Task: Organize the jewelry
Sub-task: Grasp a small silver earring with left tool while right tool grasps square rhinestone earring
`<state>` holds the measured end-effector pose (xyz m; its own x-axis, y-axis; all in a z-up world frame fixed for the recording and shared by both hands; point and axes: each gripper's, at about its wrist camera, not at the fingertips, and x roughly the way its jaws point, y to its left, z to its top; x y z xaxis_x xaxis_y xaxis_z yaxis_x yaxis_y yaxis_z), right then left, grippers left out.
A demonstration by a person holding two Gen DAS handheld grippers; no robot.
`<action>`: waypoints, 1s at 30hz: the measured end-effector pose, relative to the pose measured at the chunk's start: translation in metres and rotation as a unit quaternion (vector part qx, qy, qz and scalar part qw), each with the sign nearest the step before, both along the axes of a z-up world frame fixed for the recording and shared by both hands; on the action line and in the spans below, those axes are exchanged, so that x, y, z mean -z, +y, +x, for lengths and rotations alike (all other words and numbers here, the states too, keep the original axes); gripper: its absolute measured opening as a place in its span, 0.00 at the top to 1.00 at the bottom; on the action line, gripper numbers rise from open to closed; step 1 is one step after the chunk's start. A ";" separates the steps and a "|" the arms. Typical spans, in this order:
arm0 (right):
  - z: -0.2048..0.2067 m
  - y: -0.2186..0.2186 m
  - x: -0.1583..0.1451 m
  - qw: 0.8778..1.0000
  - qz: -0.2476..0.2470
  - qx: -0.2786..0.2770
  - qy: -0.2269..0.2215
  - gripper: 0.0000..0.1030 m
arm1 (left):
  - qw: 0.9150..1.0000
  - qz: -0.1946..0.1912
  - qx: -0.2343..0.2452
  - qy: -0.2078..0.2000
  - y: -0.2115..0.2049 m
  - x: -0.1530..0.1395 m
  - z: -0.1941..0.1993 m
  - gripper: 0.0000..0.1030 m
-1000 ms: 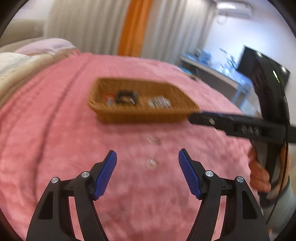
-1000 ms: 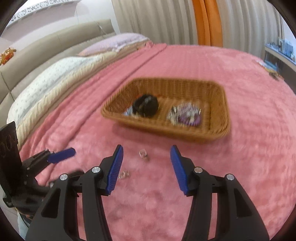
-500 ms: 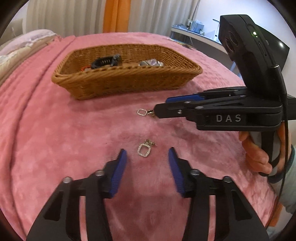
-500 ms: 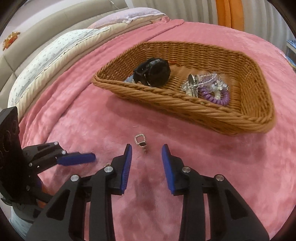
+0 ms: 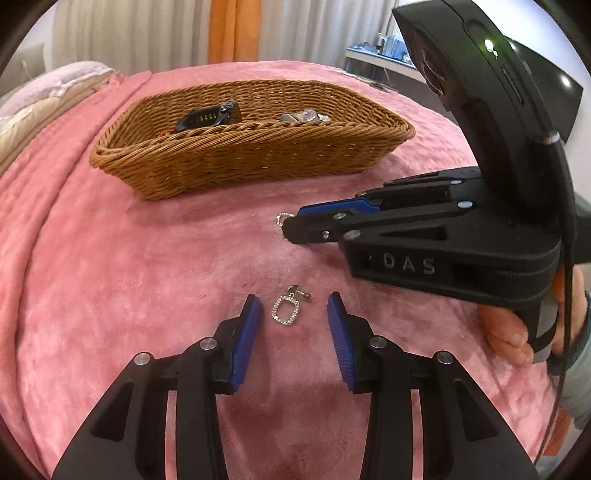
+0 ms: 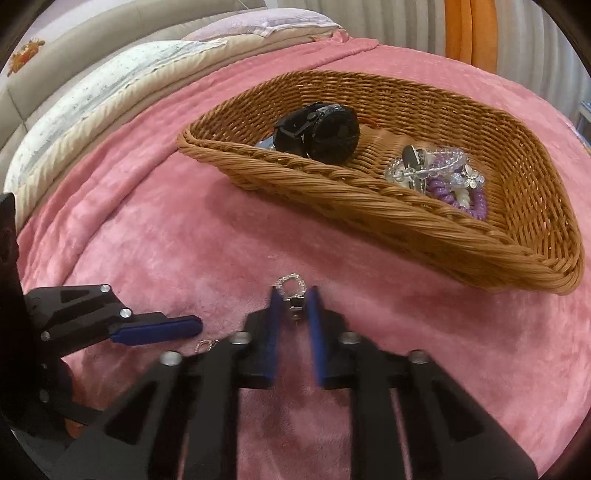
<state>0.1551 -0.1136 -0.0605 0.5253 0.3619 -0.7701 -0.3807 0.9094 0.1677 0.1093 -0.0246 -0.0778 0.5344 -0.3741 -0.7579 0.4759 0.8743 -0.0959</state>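
Two small silver square-hoop earrings lie on the pink blanket in front of a wicker basket point(image 5: 236, 162). My left gripper point(image 5: 293, 308) is open and straddles one earring point(image 5: 285, 311), low over the blanket. My right gripper point(image 6: 293, 295) has its blue pads nearly closed around the other earring point(image 6: 291, 288); a narrow gap still shows and the hoop sticks out past the tips. In the left wrist view the right gripper point(image 5: 291, 221) comes in from the right, with that earring point(image 5: 280, 218) at its tip. The basket point(image 6: 406, 218) holds a black watch point(image 6: 317, 131) and beaded bracelets point(image 6: 439, 177).
The pink blanket point(image 5: 110, 277) covers a bed. Pillows and folded bedding point(image 6: 92, 96) lie at the left. Curtains point(image 5: 229, 33) hang behind, and a desk with a dark screen point(image 5: 569, 96) stands at the far right. A hand point(image 5: 506, 332) holds the right gripper.
Both grippers have dropped lower and moved forward onto the earrings. The right pads have narrowed around their earring. The left jaws now straddle theirs and stay open.
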 end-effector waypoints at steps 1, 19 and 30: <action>-0.001 -0.001 0.000 1.000 0.002 0.001 0.000 0.91 | 1.000 0.002 0.002 -0.002 -0.002 0.000 0.000 0.69; -0.045 -0.041 -0.008 0.998 0.039 0.051 -0.018 0.91 | 1.000 -0.006 0.002 -0.009 -0.002 0.000 -0.004 1.00; -0.088 -0.059 -0.015 0.994 0.031 0.091 -0.045 0.91 | 0.998 -0.034 0.002 -0.049 0.005 -0.019 -0.016 1.00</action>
